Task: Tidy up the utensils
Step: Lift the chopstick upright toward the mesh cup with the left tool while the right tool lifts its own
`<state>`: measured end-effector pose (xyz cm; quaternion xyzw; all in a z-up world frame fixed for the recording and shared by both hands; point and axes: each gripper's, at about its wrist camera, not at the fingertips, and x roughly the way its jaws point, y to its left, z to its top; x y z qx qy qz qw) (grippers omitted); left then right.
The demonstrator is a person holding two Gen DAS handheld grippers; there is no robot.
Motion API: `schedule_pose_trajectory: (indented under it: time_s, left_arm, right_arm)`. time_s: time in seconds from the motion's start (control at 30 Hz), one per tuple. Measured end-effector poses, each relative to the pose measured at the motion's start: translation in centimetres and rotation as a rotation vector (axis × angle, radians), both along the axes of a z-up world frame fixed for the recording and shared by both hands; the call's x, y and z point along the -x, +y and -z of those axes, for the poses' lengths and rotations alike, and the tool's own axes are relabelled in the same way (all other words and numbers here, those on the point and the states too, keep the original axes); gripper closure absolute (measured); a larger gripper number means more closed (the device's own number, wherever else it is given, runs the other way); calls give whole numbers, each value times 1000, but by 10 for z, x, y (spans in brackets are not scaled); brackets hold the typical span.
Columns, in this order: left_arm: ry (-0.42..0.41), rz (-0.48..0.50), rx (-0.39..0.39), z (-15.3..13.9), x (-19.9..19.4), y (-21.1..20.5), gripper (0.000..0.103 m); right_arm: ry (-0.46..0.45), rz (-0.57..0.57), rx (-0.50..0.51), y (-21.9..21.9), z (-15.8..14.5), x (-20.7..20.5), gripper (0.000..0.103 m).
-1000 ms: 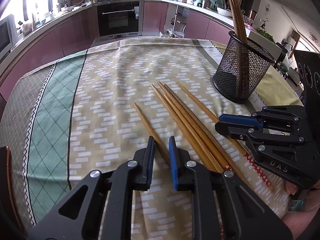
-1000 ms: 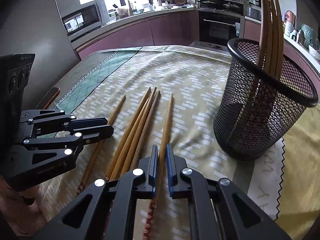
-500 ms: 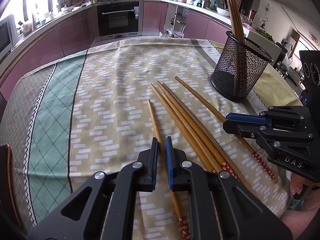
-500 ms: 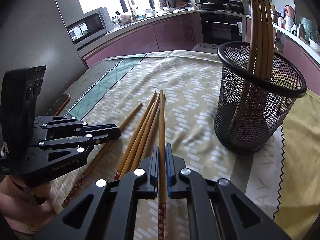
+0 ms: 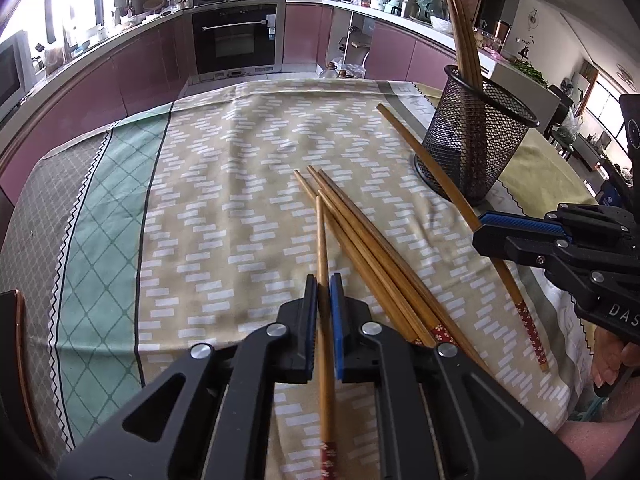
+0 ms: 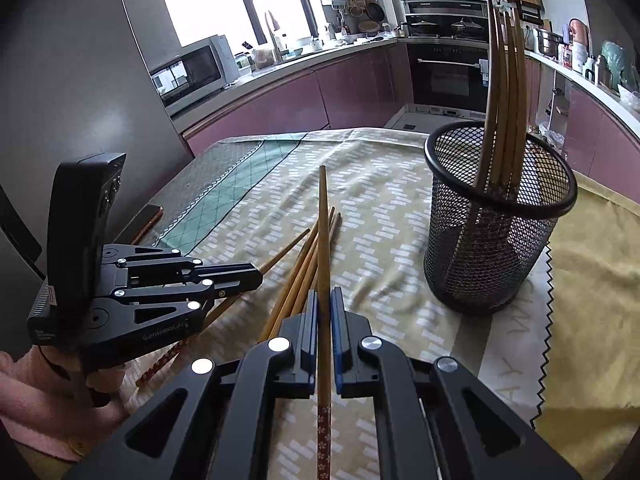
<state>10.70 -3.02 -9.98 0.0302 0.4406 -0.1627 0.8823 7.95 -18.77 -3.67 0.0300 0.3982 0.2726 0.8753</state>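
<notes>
Wooden chopstick (image 5: 322, 264) pinched in our left gripper (image 5: 323, 284); second chopstick (image 6: 323, 240) clamped in right gripper (image 6: 324, 300), left of mesh holder (image 6: 496, 240).

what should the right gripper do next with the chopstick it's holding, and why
Probably lift it and tip it upright over the mesh holder. The right gripper is shut on a chopstick, raised off the tablecloth, and the holder, standing ahead to its right, already has chopsticks upright in it. The left gripper grips its own chopstick, so the two are better dropped in one at a time.

tablecloth (image 5: 240, 200) under loose chopsticks (image 5: 372, 248), mesh holder (image 5: 472, 148)
</notes>
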Motion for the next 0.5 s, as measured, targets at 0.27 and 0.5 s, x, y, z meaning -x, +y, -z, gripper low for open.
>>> schedule_pose_trajectory:
  time_s: [0.27,0.5]
  left_arm:
    - [-32,45,64,-26,10,2,96]
    - [-71,107,163,-62,19,2,96]
  right_arm:
    - [-44,13,-68,-16,-21,6,98]
    - [-89,50,-119,-34,-38,7,98]
